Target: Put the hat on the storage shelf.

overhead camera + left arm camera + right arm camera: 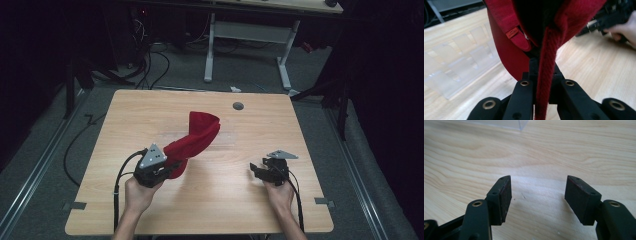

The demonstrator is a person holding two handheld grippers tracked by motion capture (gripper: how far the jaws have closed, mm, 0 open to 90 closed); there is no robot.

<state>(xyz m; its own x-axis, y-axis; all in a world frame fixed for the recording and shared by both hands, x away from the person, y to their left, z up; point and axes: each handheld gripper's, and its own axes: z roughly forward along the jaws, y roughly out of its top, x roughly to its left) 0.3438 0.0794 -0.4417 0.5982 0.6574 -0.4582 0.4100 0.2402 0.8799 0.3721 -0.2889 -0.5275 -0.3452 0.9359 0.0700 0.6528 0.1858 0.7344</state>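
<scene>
Left gripper is clamped on the red cloth's near end, cloth running up-right; right gripper, jaws apart and empty, sits well right of it.

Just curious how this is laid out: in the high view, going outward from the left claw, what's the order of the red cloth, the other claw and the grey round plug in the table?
1. Red cloth: clamped in the left claw.
2. Right claw: across the table's near side.
3. Grey round plug: by the far edge.

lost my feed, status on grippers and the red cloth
Left gripper shut on red knitted cloth, lifted off wooden table. Right gripper open, empty. Nothing in the way.
</scene>
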